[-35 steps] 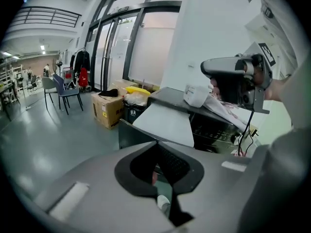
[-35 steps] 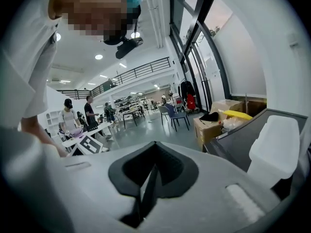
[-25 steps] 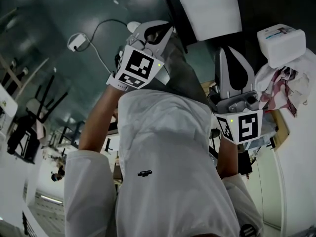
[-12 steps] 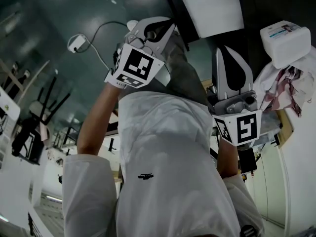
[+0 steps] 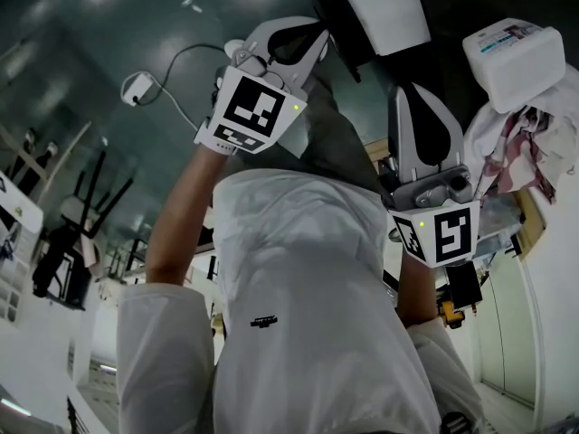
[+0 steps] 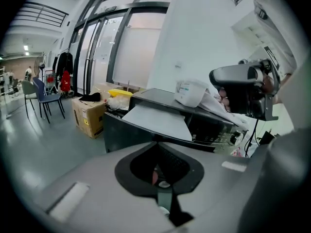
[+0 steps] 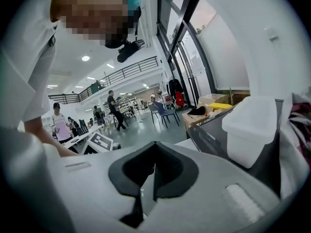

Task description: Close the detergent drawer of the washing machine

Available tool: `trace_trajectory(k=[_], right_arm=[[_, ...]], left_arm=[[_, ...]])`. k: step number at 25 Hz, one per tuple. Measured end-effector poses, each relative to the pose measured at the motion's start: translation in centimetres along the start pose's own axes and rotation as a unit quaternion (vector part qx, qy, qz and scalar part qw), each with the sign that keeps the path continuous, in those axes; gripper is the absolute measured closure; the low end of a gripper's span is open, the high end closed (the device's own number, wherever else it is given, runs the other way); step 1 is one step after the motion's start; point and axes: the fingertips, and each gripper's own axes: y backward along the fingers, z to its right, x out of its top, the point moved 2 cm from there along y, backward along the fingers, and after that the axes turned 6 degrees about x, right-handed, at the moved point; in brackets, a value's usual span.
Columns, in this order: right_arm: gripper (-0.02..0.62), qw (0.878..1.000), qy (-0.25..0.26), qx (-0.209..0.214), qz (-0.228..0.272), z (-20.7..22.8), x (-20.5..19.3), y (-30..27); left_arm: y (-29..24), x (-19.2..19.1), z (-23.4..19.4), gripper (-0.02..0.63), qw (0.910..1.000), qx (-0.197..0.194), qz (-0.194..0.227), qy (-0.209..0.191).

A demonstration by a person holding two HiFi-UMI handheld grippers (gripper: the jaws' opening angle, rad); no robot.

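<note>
Left gripper view: left gripper (image 6: pixel 158 154) jaws pressed together, empty; beyond, black boxy washing machine (image 6: pixel 131 135), its control panel (image 6: pixel 214 130) visible only here; detergent drawer not discernible.
Right gripper view: right gripper (image 7: pixel 154 154) likewise closed on nothing; white plastic tub (image 7: pixel 250 130) atop the machine.

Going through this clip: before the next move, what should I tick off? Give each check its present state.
1. Left tongs free to push: ok, shut, nothing between them.
2. Right tongs free: ok, shut, empty.
3. Washing machine in sight: ok, ahead of the left tongs.
4. Drawer open or closed: cannot tell; only a pale panel shows on the machine.
5. Contact with the machine: not ok, both tongs are in the air, apart from it.
6. White box on top, clear of the path: cannot tell.
</note>
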Motion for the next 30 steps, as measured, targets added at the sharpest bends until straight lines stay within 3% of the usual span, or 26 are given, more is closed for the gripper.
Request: trace_trajectory(k=[17, 27, 30], right_arm=[[0.594, 0.999, -0.014, -0.036, 0.008, 2.3, -0.1, 1.2], [0.595, 0.999, -0.021, -0.047, 0.014, 1.9, -0.4, 1.5], [0.594, 0.998, -0.022, -0.050, 0.014, 2.0, -0.5, 2.0]], left_arm=[[-5.7, 4.4, 1.2, 0.592, 0.9986, -0.043, 0.029, 0.001], [-8.9, 6.2, 1.9, 0.592, 0.9987, -0.043, 0.014, -0.023], [-9.3, 6.5, 2.0, 0.591, 0.9985, -0.048, 0.019, -0.014]])
